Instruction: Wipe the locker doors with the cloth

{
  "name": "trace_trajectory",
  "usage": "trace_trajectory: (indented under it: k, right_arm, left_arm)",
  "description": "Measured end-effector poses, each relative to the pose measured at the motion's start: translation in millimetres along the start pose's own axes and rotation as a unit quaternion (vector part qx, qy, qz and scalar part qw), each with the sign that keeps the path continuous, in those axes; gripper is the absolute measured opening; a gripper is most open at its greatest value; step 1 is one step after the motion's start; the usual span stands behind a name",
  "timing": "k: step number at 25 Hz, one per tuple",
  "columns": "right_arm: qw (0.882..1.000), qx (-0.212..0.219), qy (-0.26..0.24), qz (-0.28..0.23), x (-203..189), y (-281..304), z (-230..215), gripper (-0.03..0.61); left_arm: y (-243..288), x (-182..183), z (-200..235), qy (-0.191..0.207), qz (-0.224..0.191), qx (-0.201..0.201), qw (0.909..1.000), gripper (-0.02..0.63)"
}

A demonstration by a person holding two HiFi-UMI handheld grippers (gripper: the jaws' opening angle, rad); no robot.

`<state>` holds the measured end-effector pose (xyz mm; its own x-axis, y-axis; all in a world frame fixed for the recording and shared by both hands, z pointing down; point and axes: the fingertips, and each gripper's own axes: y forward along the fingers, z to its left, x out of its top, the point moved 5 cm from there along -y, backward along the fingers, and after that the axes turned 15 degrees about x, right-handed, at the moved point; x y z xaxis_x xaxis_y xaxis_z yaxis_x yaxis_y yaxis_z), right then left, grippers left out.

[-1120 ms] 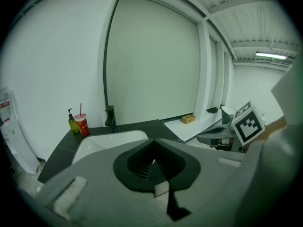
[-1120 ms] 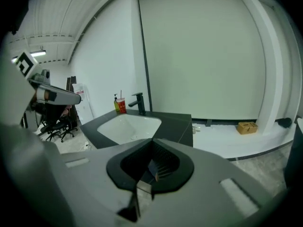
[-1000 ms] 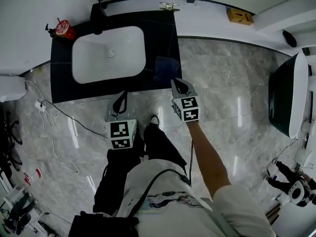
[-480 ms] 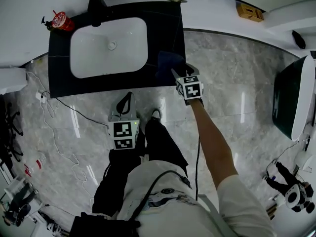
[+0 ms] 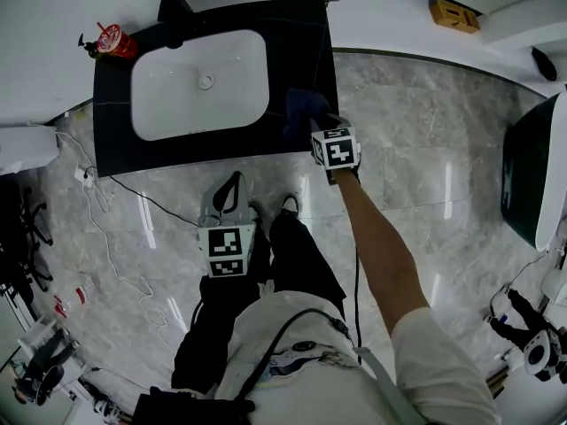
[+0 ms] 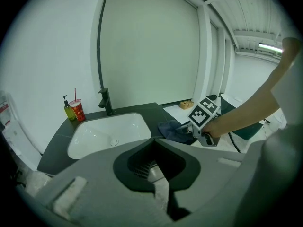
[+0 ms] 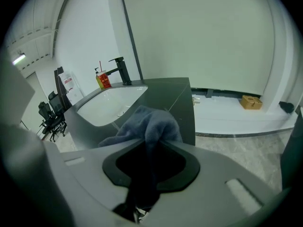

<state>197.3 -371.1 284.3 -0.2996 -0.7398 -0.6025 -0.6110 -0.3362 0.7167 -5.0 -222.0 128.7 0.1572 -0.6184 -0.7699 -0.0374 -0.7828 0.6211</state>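
Observation:
A dark blue cloth (image 5: 299, 110) (image 7: 152, 123) (image 6: 171, 128) lies bunched on the right part of the black counter (image 5: 301, 42), beside the white sink (image 5: 142, 118). My right gripper (image 5: 321, 126) (image 7: 152, 143) is down on the cloth. Its jaws have just been closing, and a fold of cloth is pinched between them. My left gripper (image 5: 232, 181) (image 6: 154, 144) hangs over the floor in front of the counter, jaws together with nothing in them. No locker doors are in view.
A black faucet (image 5: 173, 11), a red cup (image 5: 115, 41) and a soap bottle (image 6: 69, 110) stand behind the sink. A white cable (image 5: 115, 264) trails over the marble floor at left. A dark tub (image 5: 532, 175) sits far right, a small box (image 5: 450, 13) at the back.
My right gripper moved forward and down from the counter's front edge onto the blue cloth and closed on it. The left gripper sank a little in front of the counter.

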Motion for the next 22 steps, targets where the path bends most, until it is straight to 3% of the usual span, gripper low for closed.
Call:
trace_trajectory:
  k: [10, 22]
  right_arm:
    - [0.996, 0.013, -0.03, -0.083, 12.1, -57.0, 27.4, 0.069]
    - [0.986, 0.014, -0.079, -0.145, -7.0, -133.7, 110.3, 0.069]
  left_arm:
    - [-25.4, 0.5, 2.4, -0.013, -0.027, 0.028, 0.9992, 0.002]
    - [-72.5, -30.4, 22.3, -0.029, -0.049, 0.03, 0.9979, 0.002]
